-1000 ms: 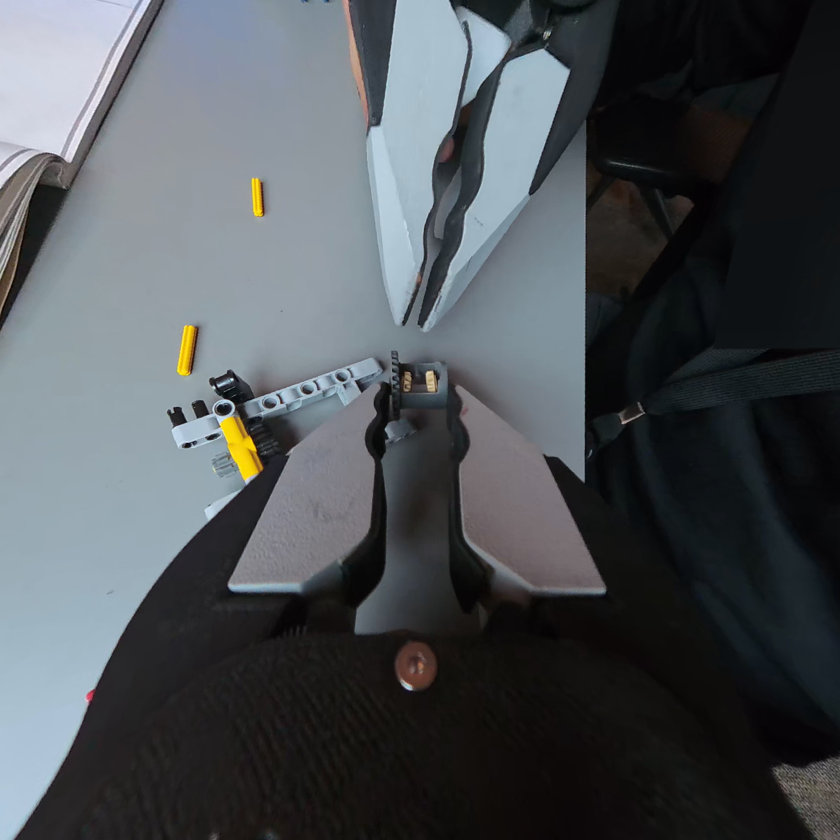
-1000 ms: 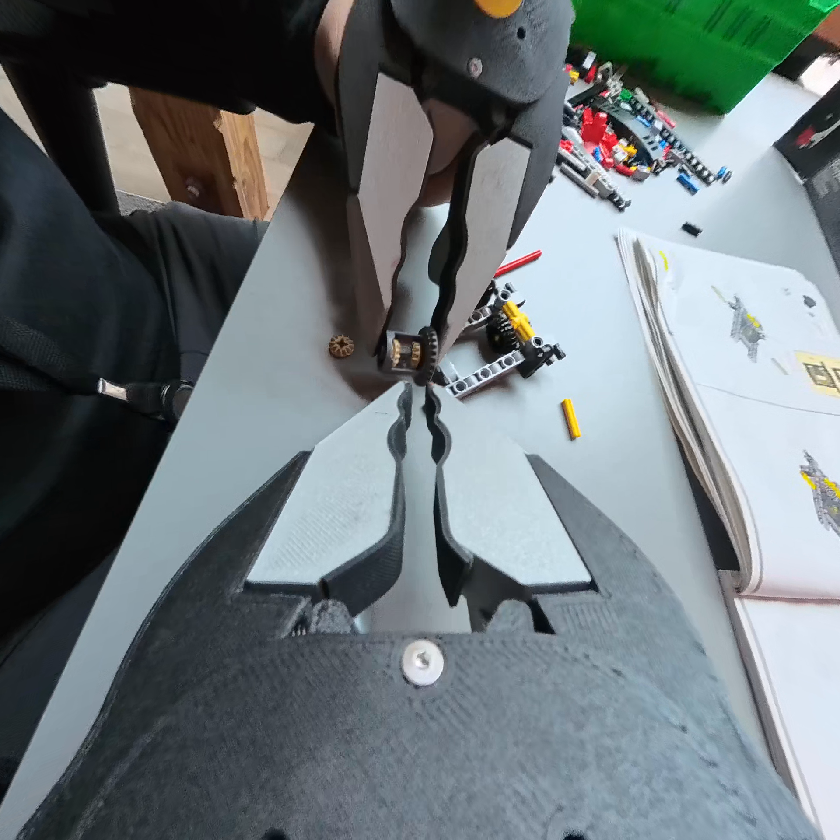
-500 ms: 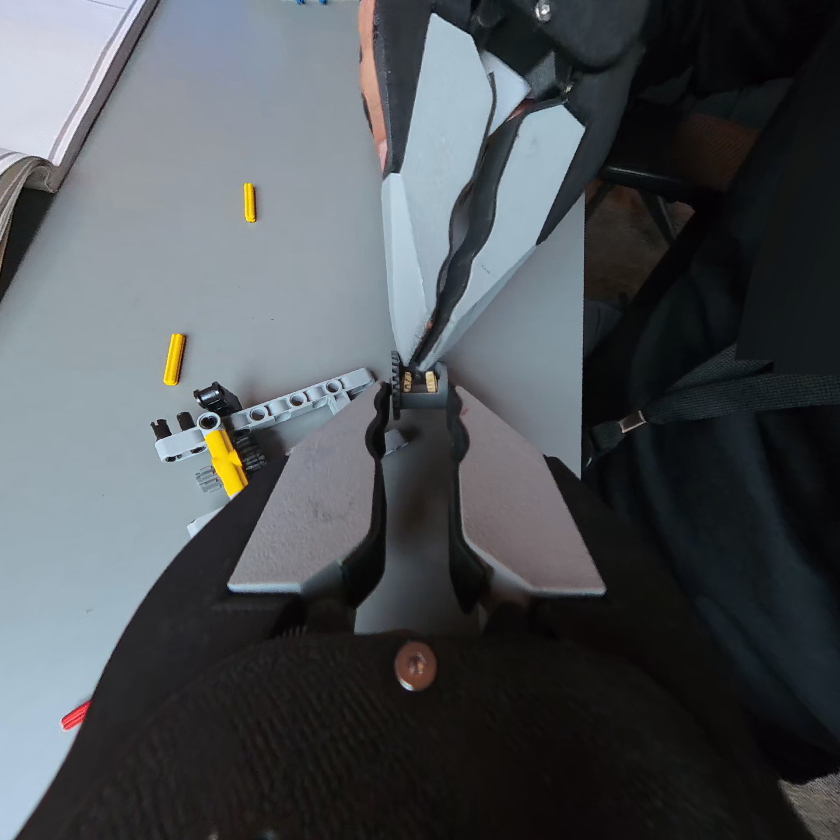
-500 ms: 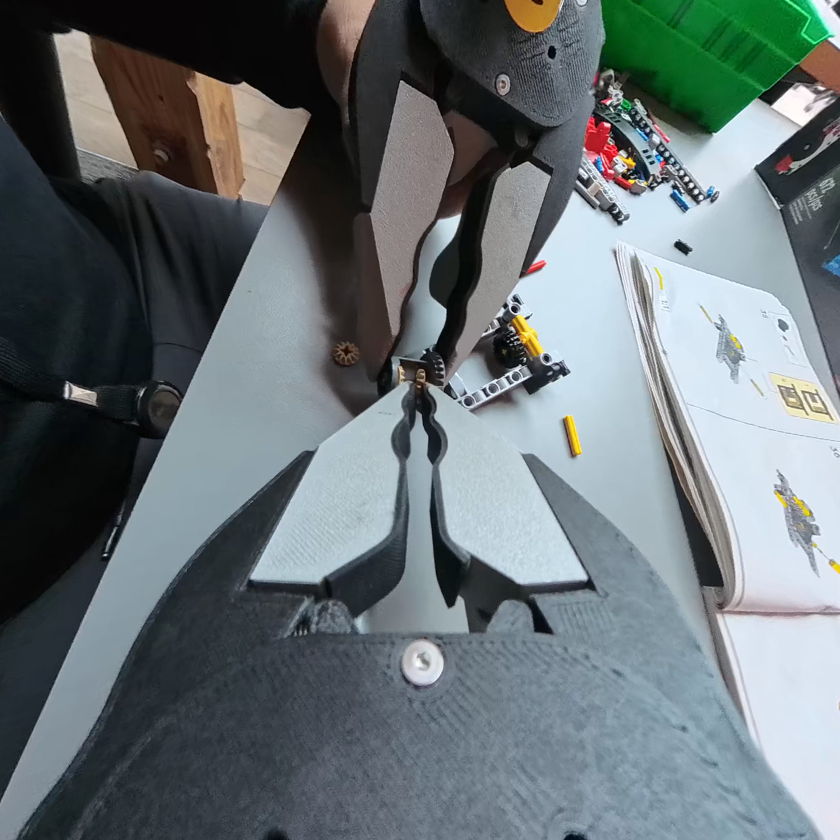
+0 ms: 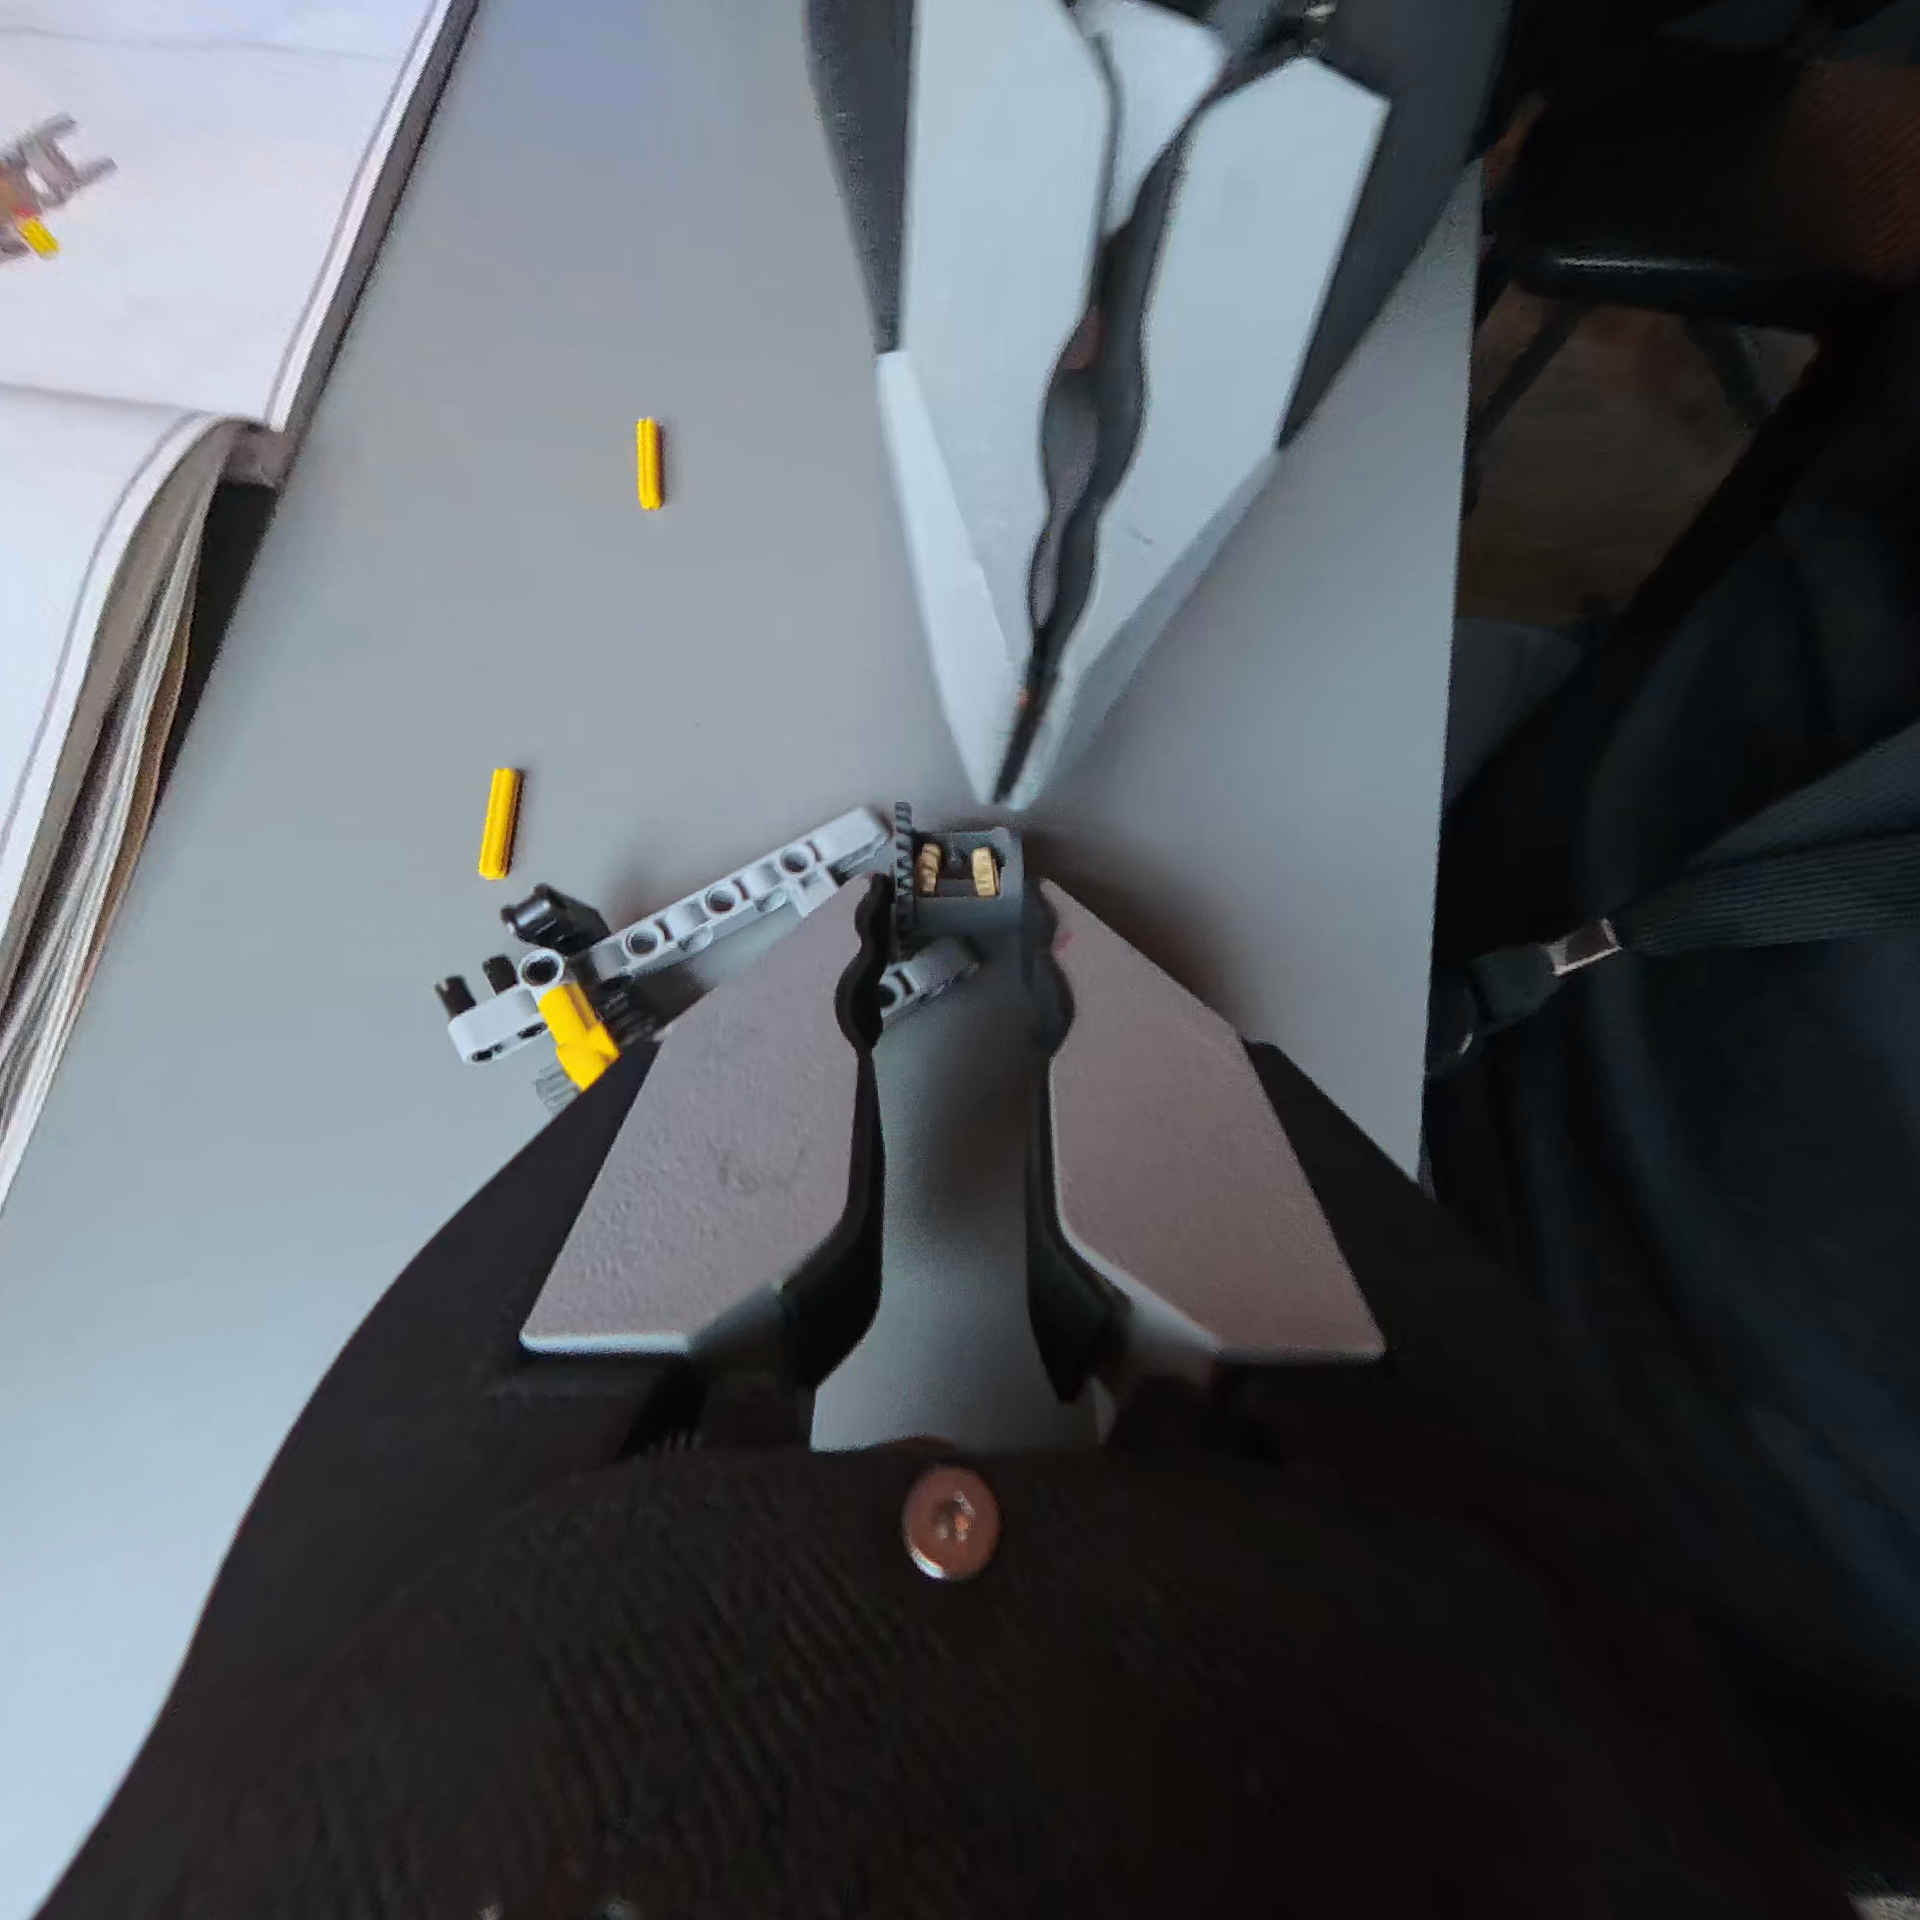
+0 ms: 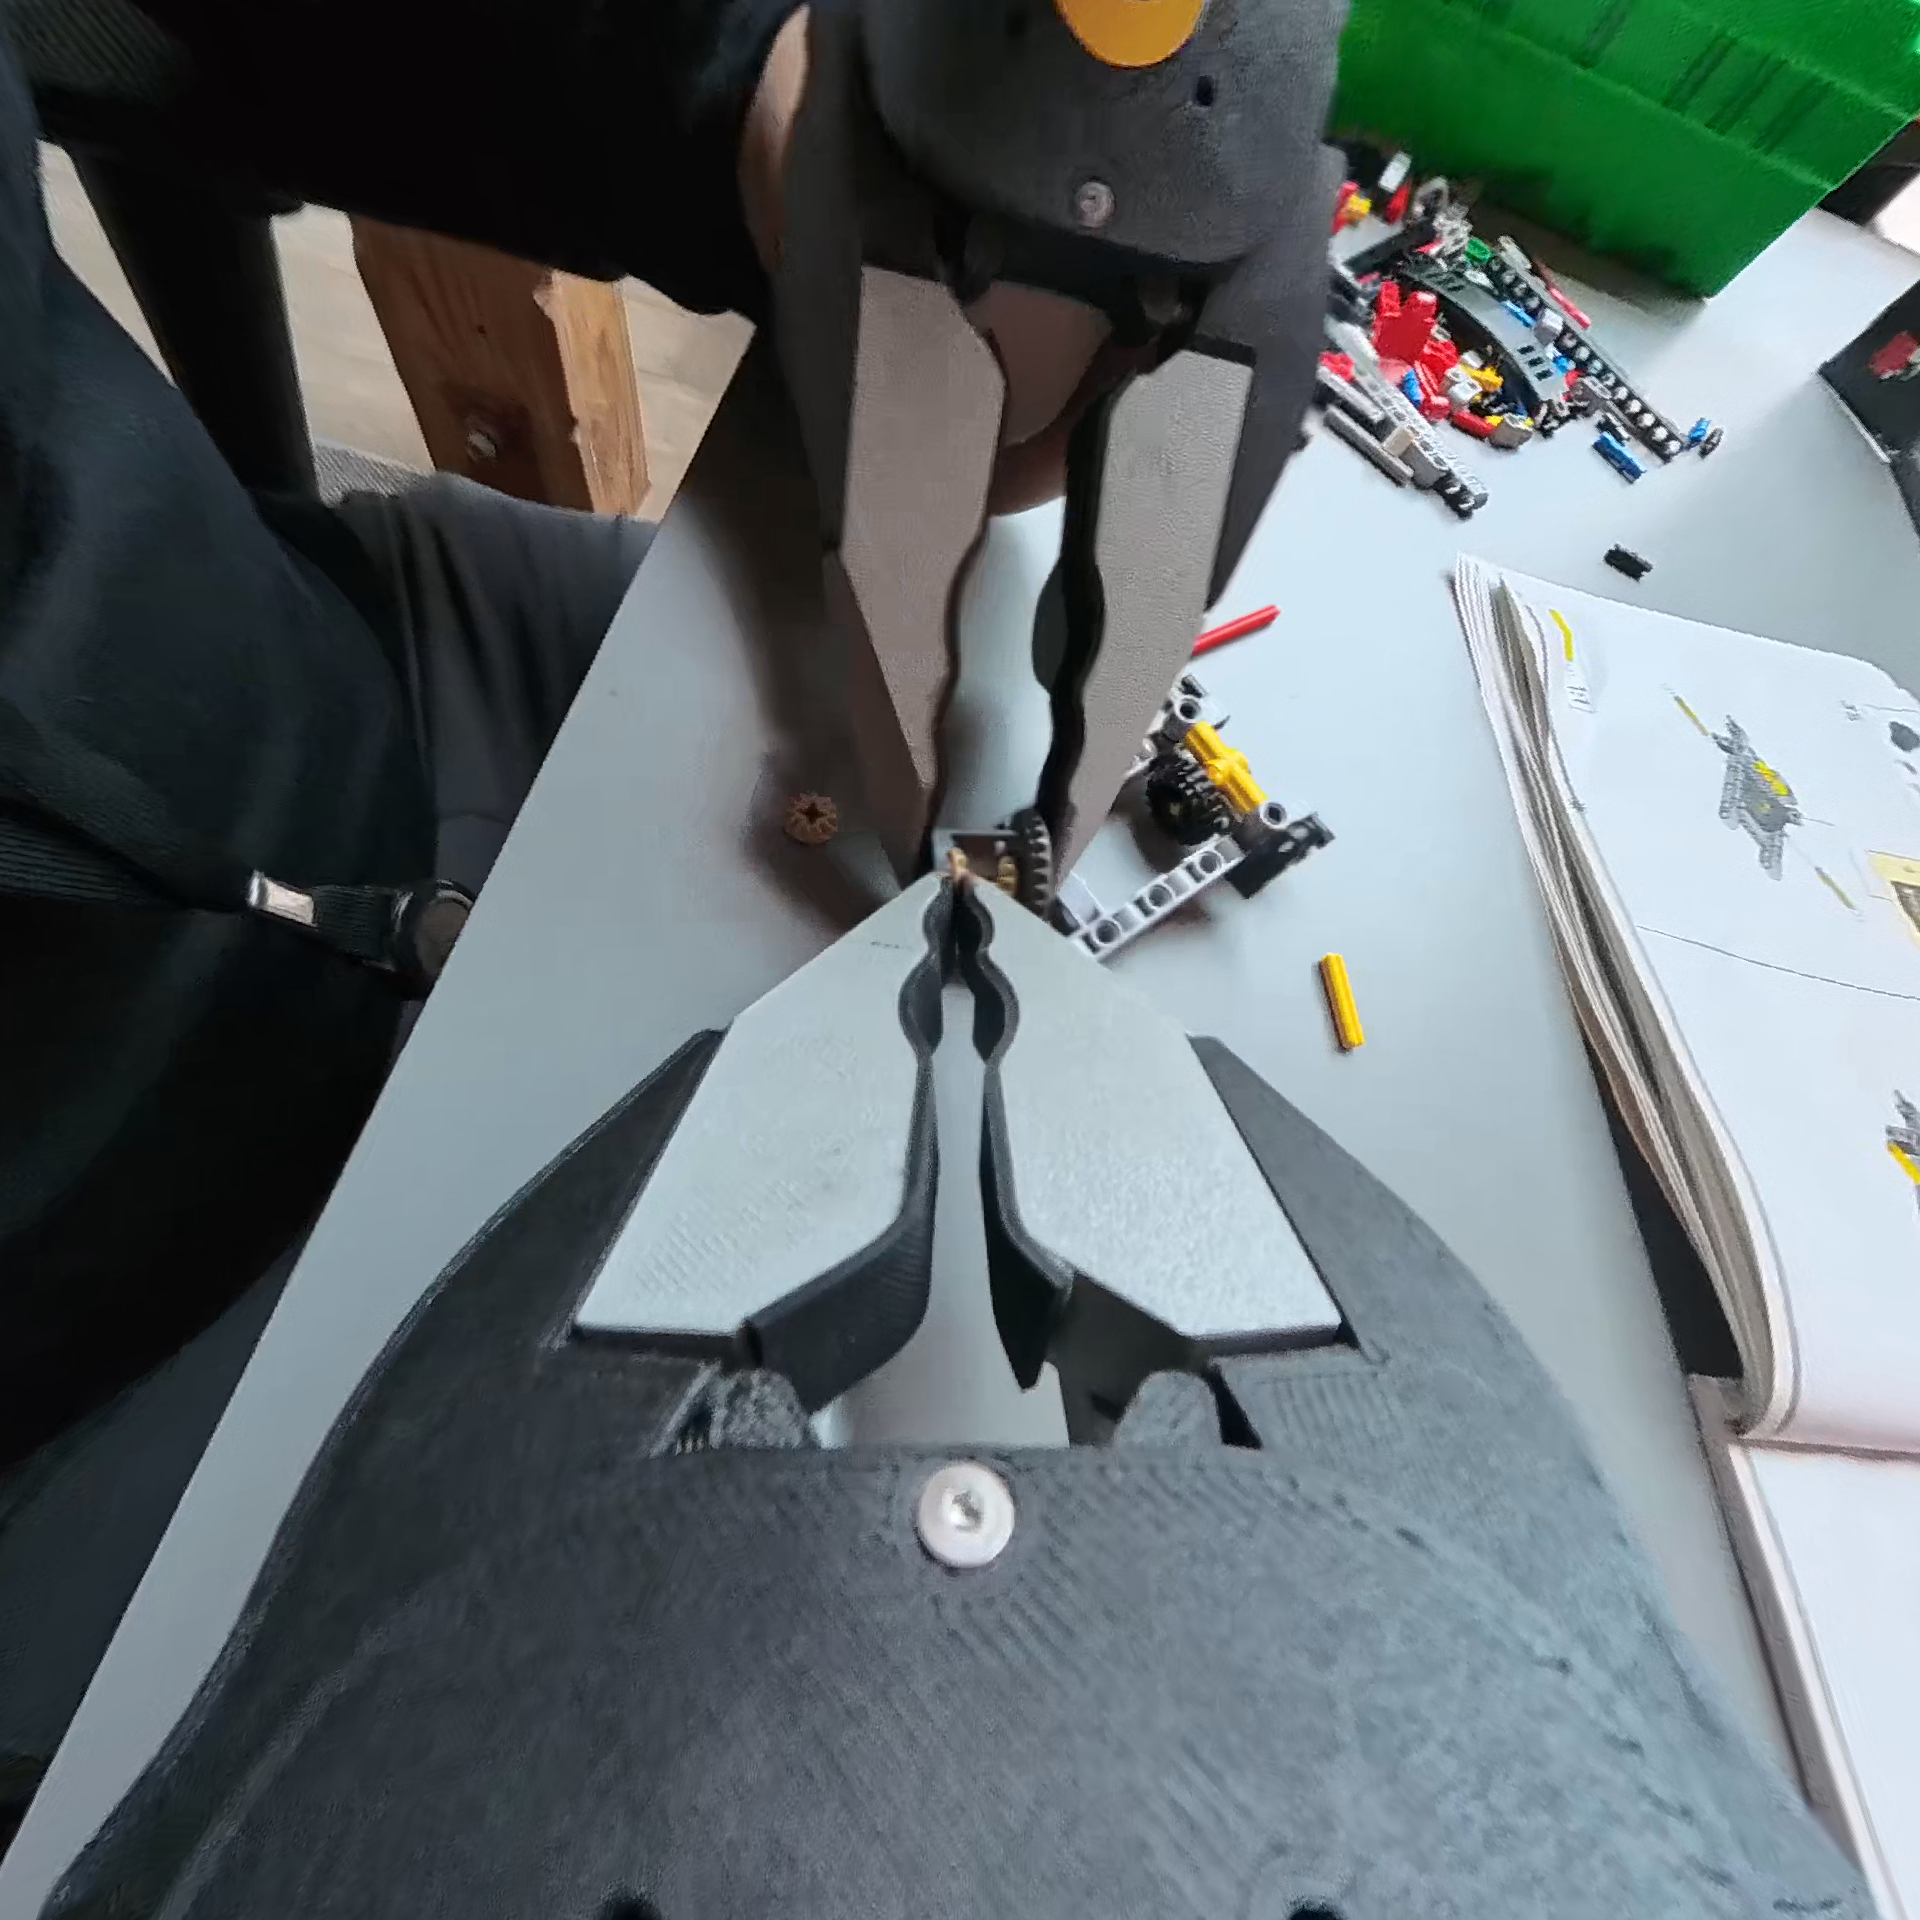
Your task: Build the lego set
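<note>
Left gripper (image 5: 951, 914) clamps dark grey lego gear housing (image 5: 961, 868) with tan gears; right gripper (image 6: 958, 899), jaws pinched together, tips at housing, contents unclear, grey table (image 5: 520, 623)

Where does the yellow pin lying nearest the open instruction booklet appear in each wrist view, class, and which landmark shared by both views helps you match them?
Left wrist view: the yellow pin lies upper left of centre on the grey table, apart from the other parts.
Right wrist view: the same pin lies right of centre, between the grey holed beam and the booklet.
Shared landmark: the grey holed beam.
</note>
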